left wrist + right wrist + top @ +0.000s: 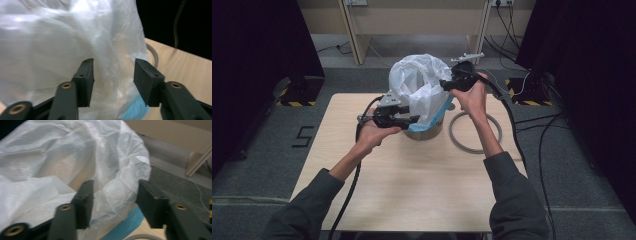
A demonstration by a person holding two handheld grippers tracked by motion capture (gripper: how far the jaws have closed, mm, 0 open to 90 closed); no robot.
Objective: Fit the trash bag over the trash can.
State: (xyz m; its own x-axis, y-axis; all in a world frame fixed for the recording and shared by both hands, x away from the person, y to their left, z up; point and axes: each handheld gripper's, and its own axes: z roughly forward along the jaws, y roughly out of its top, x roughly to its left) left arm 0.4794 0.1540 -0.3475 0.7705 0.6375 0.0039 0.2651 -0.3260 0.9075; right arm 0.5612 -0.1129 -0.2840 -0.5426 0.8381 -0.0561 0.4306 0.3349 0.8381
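A white plastic bag stands puffed up out of a small grey bin with a blue rim in the middle of the table. My left gripper is at the bin's front left, level with the rim. Its jaws stand apart against the bag's side, with the blue rim below. My right gripper is at the bag's upper right edge. Its jaws stand apart with the bag's rolled rim between them, and the pads are not pressing on it.
A grey ring lies flat on the wooden table just right of the bin, under my right forearm. Cables trail off both grippers. Dark curtains stand at both sides, and a wooden frame stands on the floor beyond the table.
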